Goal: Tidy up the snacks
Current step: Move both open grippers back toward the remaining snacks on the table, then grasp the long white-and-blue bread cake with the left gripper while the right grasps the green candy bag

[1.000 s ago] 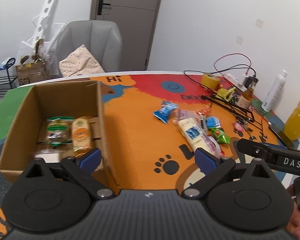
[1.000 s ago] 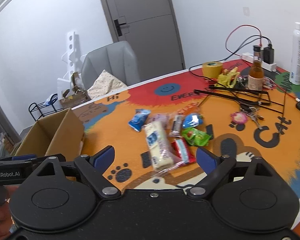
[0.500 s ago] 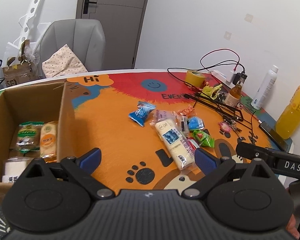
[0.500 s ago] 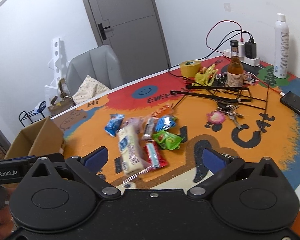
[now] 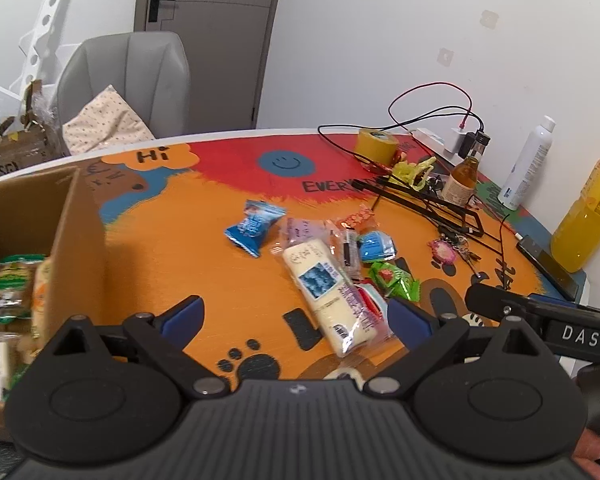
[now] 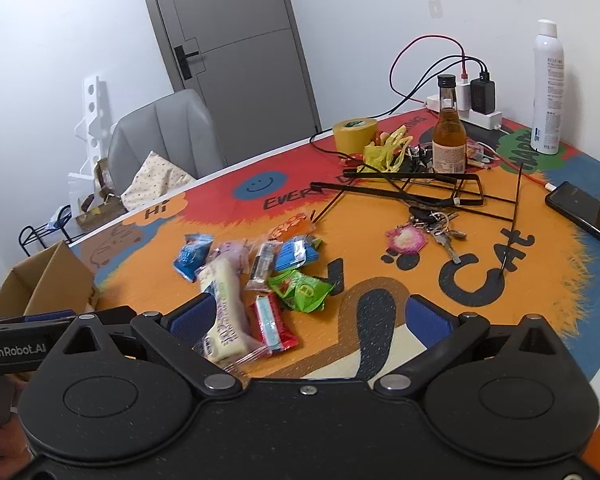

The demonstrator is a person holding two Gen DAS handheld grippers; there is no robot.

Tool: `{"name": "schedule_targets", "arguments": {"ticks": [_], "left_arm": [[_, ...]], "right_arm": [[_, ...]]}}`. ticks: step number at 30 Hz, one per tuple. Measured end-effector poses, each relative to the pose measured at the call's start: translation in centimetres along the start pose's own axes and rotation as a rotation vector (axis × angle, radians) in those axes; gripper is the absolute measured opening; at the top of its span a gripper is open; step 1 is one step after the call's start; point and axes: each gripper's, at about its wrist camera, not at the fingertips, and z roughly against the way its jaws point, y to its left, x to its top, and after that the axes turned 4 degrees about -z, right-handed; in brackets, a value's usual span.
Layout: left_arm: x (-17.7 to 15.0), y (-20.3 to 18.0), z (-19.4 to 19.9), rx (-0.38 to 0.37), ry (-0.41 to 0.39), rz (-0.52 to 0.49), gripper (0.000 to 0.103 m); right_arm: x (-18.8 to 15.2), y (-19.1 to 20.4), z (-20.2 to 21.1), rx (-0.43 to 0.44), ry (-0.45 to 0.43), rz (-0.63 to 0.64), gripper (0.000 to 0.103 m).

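Observation:
A pile of wrapped snacks lies mid-table: a long white pack (image 5: 327, 285) (image 6: 224, 304), a blue candy (image 5: 253, 227) (image 6: 191, 255), a green pack (image 5: 394, 281) (image 6: 302, 290), a red bar (image 6: 271, 322) and a blue pack (image 6: 295, 251). A cardboard box (image 5: 79, 240) (image 6: 43, 280) at the left holds several snacks (image 5: 15, 284). My left gripper (image 5: 295, 320) is open and empty, just short of the white pack. My right gripper (image 6: 308, 316) is open and empty, over the near edge of the pile.
Behind the pile lie black wire frames (image 6: 412, 188), keys (image 6: 436, 228), a tape roll (image 6: 354, 133), a brown bottle (image 6: 448, 136), a white spray can (image 6: 546, 92), a phone (image 6: 584, 212) and a yellow bottle (image 5: 588, 216). A grey chair (image 5: 127, 80) stands beyond the table.
Both grippers have swung right, away from the box and toward the snack pile, which now sits nearer and lower in both views. Both stay open and empty.

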Motion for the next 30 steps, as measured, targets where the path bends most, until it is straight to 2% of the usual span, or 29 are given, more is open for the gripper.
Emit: {"name": "schedule_targets", "arguments": {"ticks": [6,10,16,22,27,30], "left_arm": [[0.2,-0.2,-2.7,-0.011,0.018,0.023,0.095],[0.2,-0.2,-4.5,-0.021,0.034,0.042,0.087],[0.1,-0.3,-7.3,-0.042,0.075,0.073,0.071],[0.2,-0.3,-9.3,-0.067,0.091,0.108,0.068],[0.1,-0.7,-10.9,-0.073,0.111,0.119,0.059],[-0.1,-0.8,-10.9,-0.066,0.098,0.100,0.057]], "right_arm": [[0.2,-0.7,-2.2,0.009,0.022,-0.004,0.102],[0.3,-0.9,-3.5,0.028,0.040,-0.005,0.096],[0.6,-1.5,-5.8,0.052,0.075,-0.023,0.078],[1.0,-2.1,-7.6,0.088,0.092,-0.046,0.064],[1.3,-2.2,-9.5,0.120,0.106,-0.043,0.052],[1.4,-2.2,-10.5,0.140,0.116,-0.030,0.051]]}}
